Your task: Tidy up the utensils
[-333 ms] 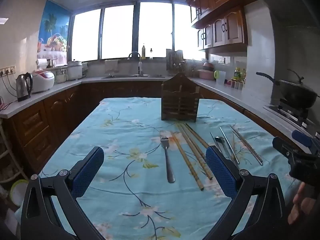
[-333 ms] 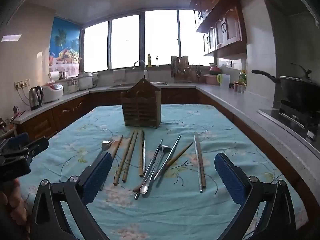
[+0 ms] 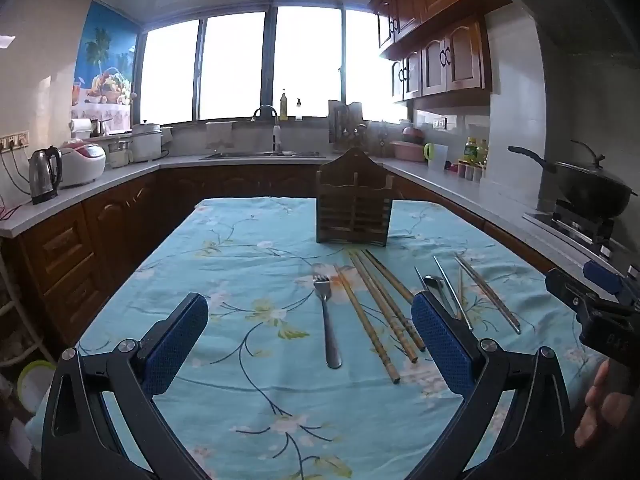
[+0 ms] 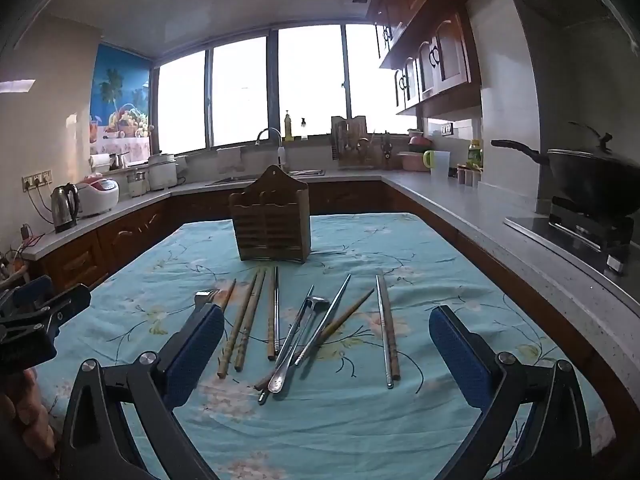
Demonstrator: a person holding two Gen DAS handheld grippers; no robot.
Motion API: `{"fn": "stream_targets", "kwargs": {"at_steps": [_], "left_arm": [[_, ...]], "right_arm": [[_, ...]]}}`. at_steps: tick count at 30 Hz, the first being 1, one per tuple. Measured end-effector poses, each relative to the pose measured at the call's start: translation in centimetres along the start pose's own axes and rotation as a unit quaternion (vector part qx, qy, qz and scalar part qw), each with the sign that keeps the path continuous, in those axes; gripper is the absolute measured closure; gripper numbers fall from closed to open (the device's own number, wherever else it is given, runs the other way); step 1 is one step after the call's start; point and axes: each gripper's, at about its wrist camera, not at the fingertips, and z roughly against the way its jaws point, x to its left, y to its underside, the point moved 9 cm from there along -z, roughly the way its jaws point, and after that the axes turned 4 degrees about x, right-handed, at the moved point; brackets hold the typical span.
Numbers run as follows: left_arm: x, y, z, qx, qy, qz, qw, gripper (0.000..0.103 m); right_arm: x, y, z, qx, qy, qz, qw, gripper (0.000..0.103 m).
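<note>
A brown wooden utensil holder (image 3: 353,204) (image 4: 272,224) stands upright at the far middle of the table. In front of it lie a metal fork (image 3: 327,320), several wooden chopsticks (image 3: 380,312) (image 4: 244,324), a metal spoon (image 4: 296,344) and metal chopsticks (image 3: 486,292) (image 4: 384,336). My left gripper (image 3: 310,344) is open and empty, held above the table short of the fork. My right gripper (image 4: 326,354) is open and empty, held above the near ends of the spoon and chopsticks. Each gripper shows at the edge of the other's view.
The table has a light blue floral cloth (image 3: 240,272) (image 4: 440,280). Kitchen counters run around it, with a kettle (image 3: 44,174) and rice cooker on the left, a sink (image 3: 264,154) at the back and a black wok (image 3: 592,188) on a stove at the right.
Both views have shifted slightly; the utensils and holder have not moved. Both grippers stay open.
</note>
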Motion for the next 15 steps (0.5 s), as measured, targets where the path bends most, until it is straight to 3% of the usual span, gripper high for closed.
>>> {"fn": "stream_targets", "kwargs": {"at_steps": [15], "left_arm": [[0.2,0.4,-1.2,0.012,0.002,0.011,0.9999,0.000]], "right_arm": [[0.8,0.8,-0.7,0.014,-0.001,-0.002,1.000,0.000]]}}
